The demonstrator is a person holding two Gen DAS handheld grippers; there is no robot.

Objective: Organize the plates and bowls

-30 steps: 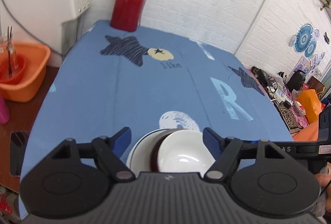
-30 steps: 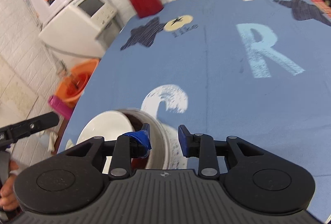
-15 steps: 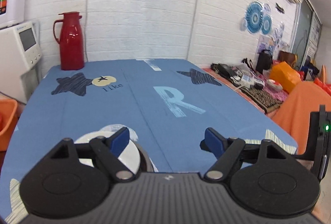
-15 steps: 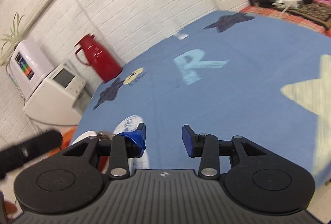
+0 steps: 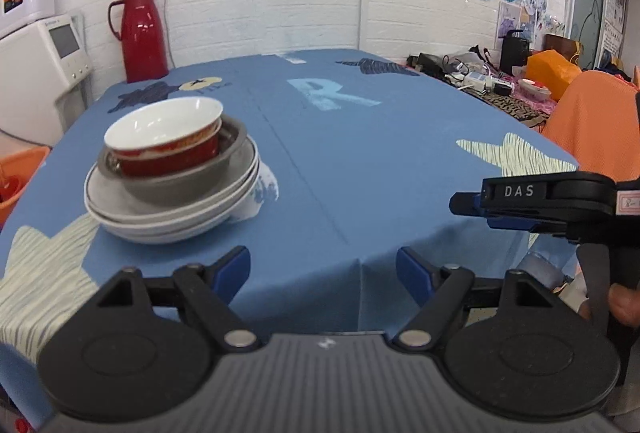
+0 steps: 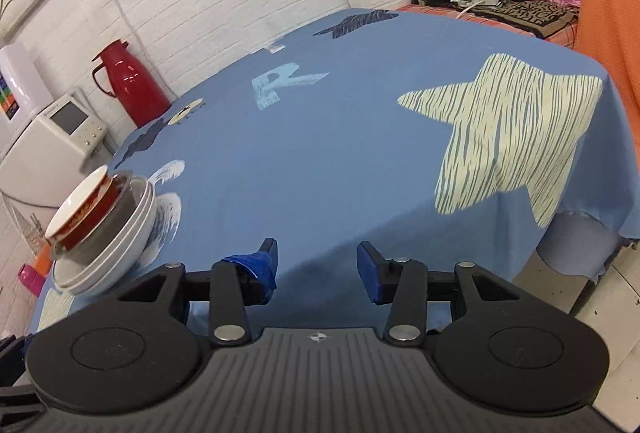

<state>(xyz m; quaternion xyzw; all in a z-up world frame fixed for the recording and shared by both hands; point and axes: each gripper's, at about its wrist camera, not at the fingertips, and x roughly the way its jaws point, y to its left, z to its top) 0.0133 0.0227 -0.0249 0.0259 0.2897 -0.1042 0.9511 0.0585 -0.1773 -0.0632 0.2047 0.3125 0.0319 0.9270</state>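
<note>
Both grippers pulled back off table edge. Nested stack, red-and-white ceramic bowl (image 5: 164,137) topmost on white plates (image 5: 172,209), sits at 10 o'clock from left gripper (image 5: 322,271), nearer; right gripper (image 6: 316,267) farther. Both released, empty.

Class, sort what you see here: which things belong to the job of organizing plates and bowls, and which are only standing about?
Part of the job:
red bowl, on top of the stack
grey bowl, beneath it
white plates, at the bottom
left gripper, open and empty
right gripper, open and empty

Just standing about:
red thermos
white appliance
orange basin
</note>
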